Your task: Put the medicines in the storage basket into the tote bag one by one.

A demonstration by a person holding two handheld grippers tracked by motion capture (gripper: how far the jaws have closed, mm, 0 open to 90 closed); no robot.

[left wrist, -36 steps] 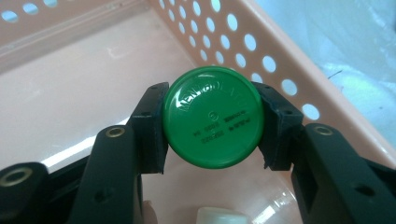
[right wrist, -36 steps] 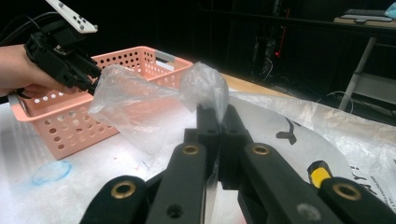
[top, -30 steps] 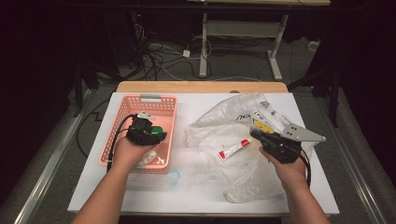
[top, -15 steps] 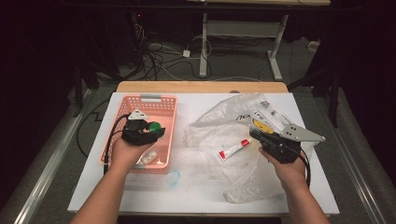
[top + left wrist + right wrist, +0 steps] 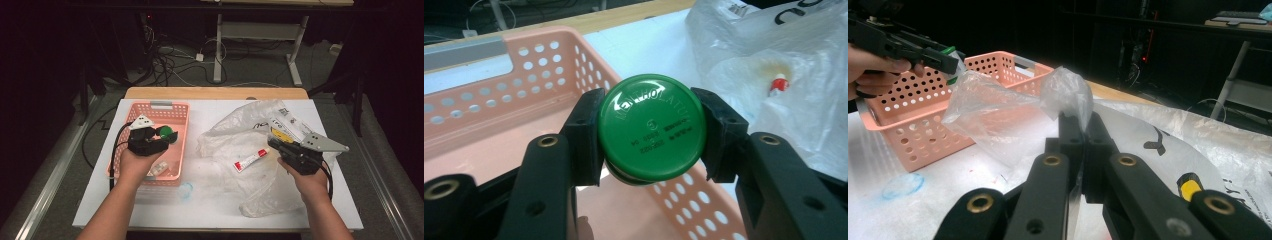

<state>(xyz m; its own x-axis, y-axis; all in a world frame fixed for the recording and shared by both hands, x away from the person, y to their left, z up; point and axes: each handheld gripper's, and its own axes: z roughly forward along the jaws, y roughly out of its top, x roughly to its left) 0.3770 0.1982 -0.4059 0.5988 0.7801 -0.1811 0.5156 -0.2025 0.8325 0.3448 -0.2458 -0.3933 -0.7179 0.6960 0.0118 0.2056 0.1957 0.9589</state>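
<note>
While the right hand-held gripper (image 5: 1075,131) stays clamped on the plastic bag (image 5: 1013,117), the left hand-held gripper (image 5: 651,137), gripping the green Mentholatum jar (image 5: 652,134), has lifted higher over the pink basket (image 5: 499,75), apparently carrying it out.

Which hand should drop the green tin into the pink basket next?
Left. The left gripper already clamps the green tin above the pink basket; the right gripper is pinching the plastic bag.
</note>
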